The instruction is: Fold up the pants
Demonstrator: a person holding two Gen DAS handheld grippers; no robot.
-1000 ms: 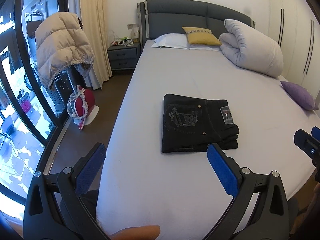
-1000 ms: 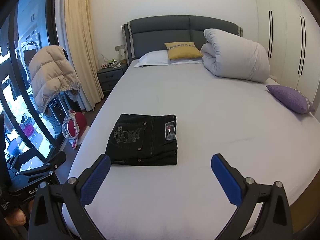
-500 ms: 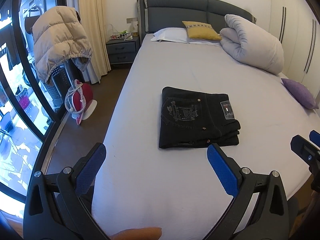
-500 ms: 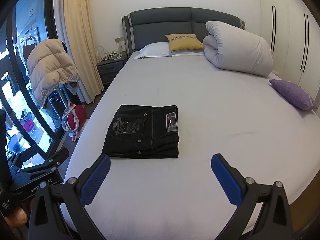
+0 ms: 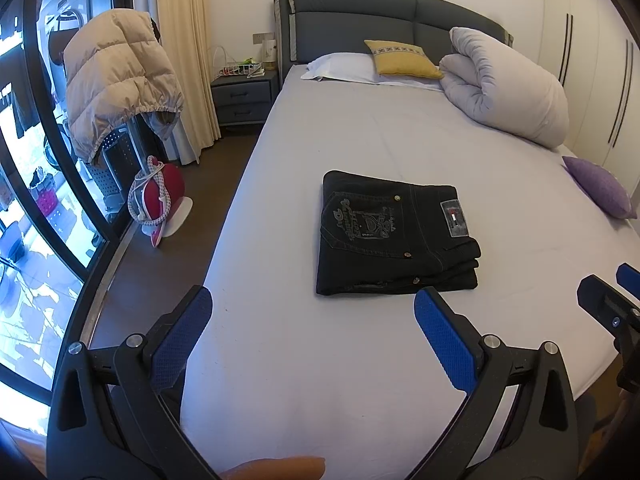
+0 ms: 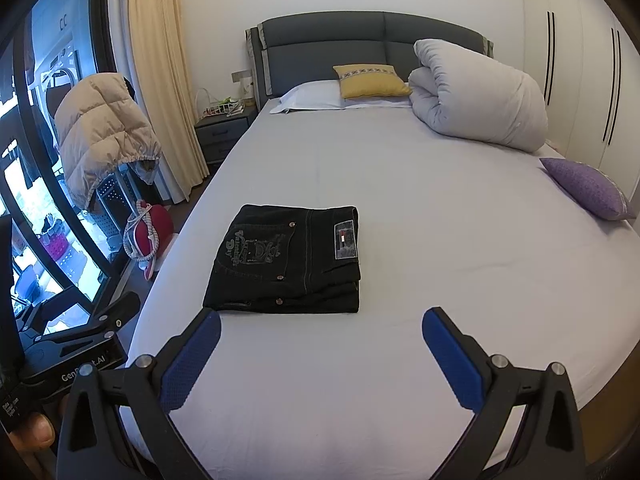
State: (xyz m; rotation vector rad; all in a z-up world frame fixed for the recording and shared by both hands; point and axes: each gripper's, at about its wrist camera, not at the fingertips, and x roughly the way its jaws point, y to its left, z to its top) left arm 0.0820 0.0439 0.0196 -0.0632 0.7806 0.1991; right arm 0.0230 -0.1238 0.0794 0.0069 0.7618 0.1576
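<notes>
Left gripper (image 5: 312, 320): jaws wide apart, nothing between them, low in frame over the near bed edge. Right gripper (image 6: 320, 332): jaws likewise spread wide, empty. Pants (image 5: 394, 234), black, lie folded in a compact rectangle on the bed (image 5: 400, 140), frame centre, just beyond both sets of blue pads and untouched by them. Rolled duvet (image 5: 508, 84) upper right; purple cushion (image 5: 600, 188) at right edge; yellow cushion (image 5: 402, 59) by the headboard.
</notes>
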